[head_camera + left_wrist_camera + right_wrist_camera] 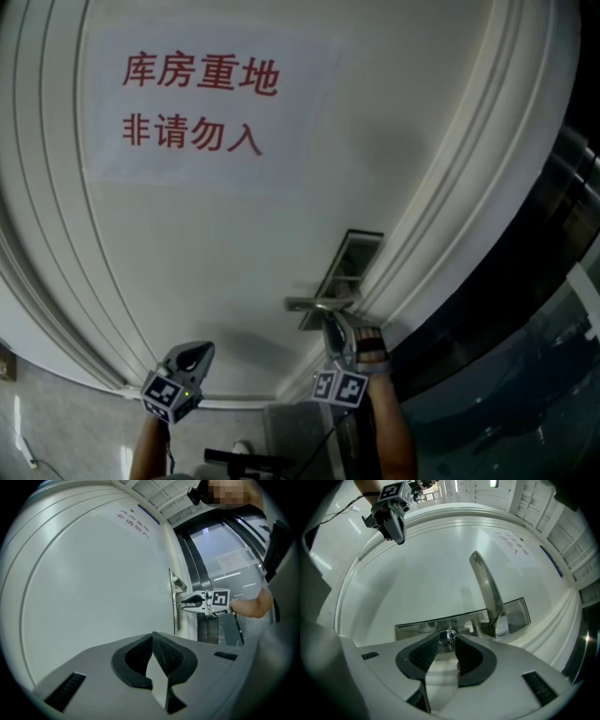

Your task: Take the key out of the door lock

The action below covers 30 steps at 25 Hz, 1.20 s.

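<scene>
The key (450,635) sits in the lock, low on the metal lock plate (415,629) of the white door (436,569), beside the lever handle (486,588); the right gripper (448,639) is up against the plate with its jaws spread, the key between their tips, and neither pad is seen pressing on it; the left gripper (153,637) hangs well apart from the lock, before the bare door panel, its jaws clenched together on nothing; a paper sign (202,103) with red characters is stuck higher on the door.
</scene>
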Each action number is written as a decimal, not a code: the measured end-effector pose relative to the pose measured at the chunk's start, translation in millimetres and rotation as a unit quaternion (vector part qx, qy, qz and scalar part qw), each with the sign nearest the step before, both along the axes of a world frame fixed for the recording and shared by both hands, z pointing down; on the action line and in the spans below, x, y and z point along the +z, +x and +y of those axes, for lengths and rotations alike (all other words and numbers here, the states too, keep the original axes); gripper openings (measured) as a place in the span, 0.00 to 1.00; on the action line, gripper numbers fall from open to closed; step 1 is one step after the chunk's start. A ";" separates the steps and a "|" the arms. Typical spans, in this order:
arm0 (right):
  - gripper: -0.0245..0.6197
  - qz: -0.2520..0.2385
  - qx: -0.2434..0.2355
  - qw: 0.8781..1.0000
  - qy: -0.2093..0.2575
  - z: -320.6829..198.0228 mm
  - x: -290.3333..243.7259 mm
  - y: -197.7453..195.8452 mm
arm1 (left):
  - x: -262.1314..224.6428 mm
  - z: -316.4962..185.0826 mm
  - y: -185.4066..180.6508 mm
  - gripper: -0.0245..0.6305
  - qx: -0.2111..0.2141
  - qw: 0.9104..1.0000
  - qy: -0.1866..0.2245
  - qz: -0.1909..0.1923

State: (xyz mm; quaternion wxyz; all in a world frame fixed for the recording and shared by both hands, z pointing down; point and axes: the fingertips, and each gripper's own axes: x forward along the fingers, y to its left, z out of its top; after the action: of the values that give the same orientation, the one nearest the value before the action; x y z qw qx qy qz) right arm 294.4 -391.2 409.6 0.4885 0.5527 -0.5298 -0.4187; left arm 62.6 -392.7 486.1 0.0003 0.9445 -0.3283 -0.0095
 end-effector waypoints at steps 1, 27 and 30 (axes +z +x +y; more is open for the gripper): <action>0.23 0.004 0.001 1.000 -0.001 -0.2 0.7 0.5 | 0.4 0.2 0.4 0.05 0.000 1.000 -0.002 0.001; 0.07 0.066 0.021 0.997 0.029 -2.6 -4.2 3.0 | 0.8 0.9 -1.9 0.05 -0.004 1.000 -0.005 0.004; 0.07 0.073 0.027 0.997 0.025 -2.5 -3.4 3.9 | -0.1 1.3 -2.1 0.05 -0.004 1.000 0.001 0.000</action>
State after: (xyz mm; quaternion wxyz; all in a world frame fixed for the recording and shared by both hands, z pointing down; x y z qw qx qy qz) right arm 298.3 -393.7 406.2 0.5231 0.5467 -0.4667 -0.4579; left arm 60.4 -391.5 486.0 -0.0011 0.9434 -0.3316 -0.0099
